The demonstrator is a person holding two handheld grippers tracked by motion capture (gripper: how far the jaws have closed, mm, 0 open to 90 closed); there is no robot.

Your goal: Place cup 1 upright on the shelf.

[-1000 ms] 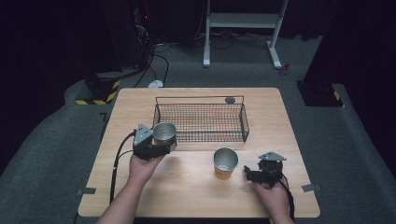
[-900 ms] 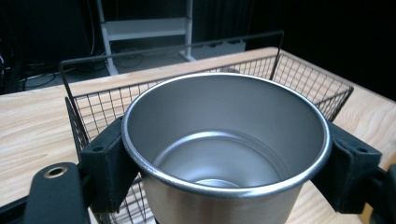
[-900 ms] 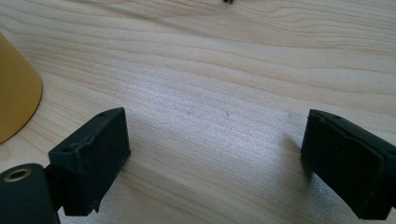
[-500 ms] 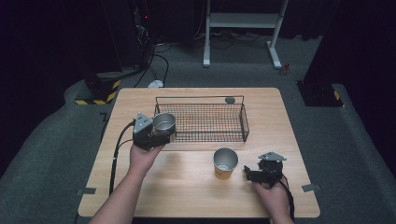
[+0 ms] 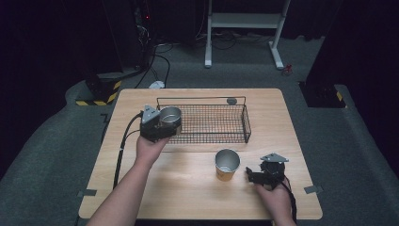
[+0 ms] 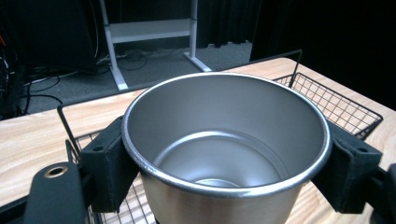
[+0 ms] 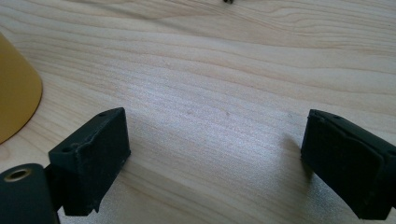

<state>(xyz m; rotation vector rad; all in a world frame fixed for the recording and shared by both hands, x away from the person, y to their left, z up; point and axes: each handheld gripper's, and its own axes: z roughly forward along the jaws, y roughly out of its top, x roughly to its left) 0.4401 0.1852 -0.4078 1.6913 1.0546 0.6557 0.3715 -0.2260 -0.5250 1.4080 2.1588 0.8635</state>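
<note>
Left gripper (image 5: 162, 123) has its 2 pads clamped on a steel cup (image 5: 170, 115), 1 on each side just under the rim. Left gripper view makes it obvious: the cup (image 6: 226, 149) sits upright between the black pads (image 6: 108, 168), nothing inside it, mouth facing up. In the high view it's held up off the table at the near-left corner of the wire basket (image 5: 207, 123), over the basket's left end. The hand (image 5: 150, 148) comes in from the near side, with the cable trailing down the left side of the table (image 5: 141, 188).

Right gripper (image 5: 256, 175) is low at the table, near-right, in the other hand (image 5: 275, 197). Jaws are wide apart with nothing between them. Right gripper view shows bare wood between the 2 pads (image 7: 93, 154), plus a bit of yellow cup (image 7: 14, 100) at the left edge.

That's cup number 2 (image 5: 227, 165), yellow outside and steel inside, standing upright on the table just left of the right gripper, not touching it. It's on the near side of the basket, well apart from the cup in the left gripper.

There's also a small round dark thing (image 5: 231, 100) on the table just past the basket's far rim, can't tell what it is.
</note>
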